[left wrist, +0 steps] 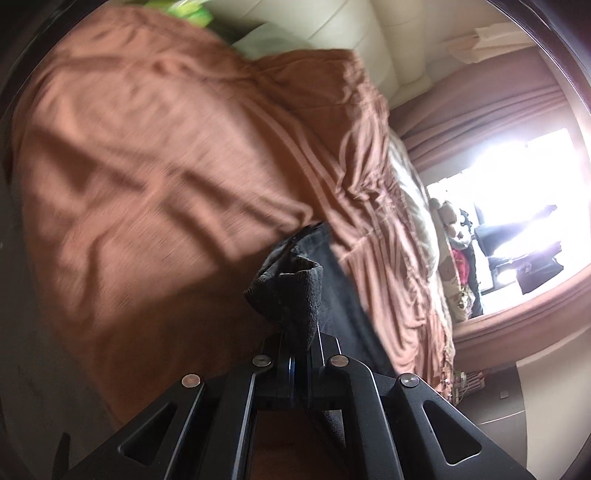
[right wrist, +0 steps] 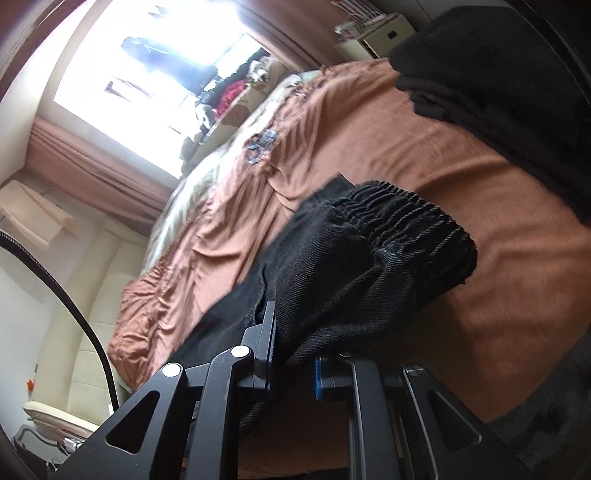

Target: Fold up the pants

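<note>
Bed's pretty busy: a stack of dark folded clothes (right wrist: pixel 509 85) sits near the far corner, well apart from the black pants (right wrist: pixel 343 258), and something green (left wrist: pixel 188 11) peeks over the far edge. The pants hang above the rust-brown bedspread (right wrist: pixel 461 177), elastic waistband bunched toward the right, and the rest trails off lower-left. Right gripper (right wrist: pixel 291 354) jaws are clamped on fabric near the waistband; left gripper (left wrist: pixel 301 343) jaws are pinched together on a black hem. Bright window (right wrist: pixel 147 74), brownish curtains (left wrist: pixel 491 122), cream padded wall panels (right wrist: pixel 88 332).
</note>
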`<action>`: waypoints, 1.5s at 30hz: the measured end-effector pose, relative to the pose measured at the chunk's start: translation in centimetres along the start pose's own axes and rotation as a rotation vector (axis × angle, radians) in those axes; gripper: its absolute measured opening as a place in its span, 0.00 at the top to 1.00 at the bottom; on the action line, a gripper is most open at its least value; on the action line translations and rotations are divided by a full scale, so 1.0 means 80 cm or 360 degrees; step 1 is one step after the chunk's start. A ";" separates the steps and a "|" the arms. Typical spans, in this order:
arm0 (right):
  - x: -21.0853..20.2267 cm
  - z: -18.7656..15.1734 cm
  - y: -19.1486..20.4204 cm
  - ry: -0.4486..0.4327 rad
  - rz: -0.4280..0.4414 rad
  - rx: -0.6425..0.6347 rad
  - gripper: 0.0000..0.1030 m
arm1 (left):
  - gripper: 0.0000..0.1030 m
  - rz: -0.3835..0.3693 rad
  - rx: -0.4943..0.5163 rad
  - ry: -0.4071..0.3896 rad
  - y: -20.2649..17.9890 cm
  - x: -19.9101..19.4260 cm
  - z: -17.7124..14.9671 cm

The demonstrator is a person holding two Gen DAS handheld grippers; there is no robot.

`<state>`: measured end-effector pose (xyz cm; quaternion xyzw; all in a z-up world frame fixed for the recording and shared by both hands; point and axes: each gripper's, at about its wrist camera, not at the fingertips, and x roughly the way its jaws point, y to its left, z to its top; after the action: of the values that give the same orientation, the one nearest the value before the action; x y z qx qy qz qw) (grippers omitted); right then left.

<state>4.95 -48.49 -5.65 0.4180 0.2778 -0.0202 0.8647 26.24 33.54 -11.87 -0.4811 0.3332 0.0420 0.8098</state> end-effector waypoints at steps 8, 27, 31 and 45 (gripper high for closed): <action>0.017 -0.029 0.002 0.0157 -0.0366 0.0011 0.69 | 0.93 0.0085 -0.0058 0.0092 0.045 0.028 -0.018; 0.044 -0.138 0.224 0.0179 -0.0391 -0.0824 0.41 | 0.73 -0.0018 -0.0079 0.0133 0.051 0.044 -0.008; 0.085 -0.172 0.272 0.0281 -0.0348 -0.0989 0.41 | 0.73 -0.0037 -0.0066 0.0145 0.053 0.043 -0.008; 0.250 -0.233 0.343 0.0694 -0.0229 -0.1244 0.66 | 0.73 -0.0115 -0.0123 0.0096 0.063 0.042 0.010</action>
<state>20.50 -13.03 -5.35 0.0344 0.4687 0.1149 0.8752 27.31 36.05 -17.40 -0.5247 0.3381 0.0110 0.7812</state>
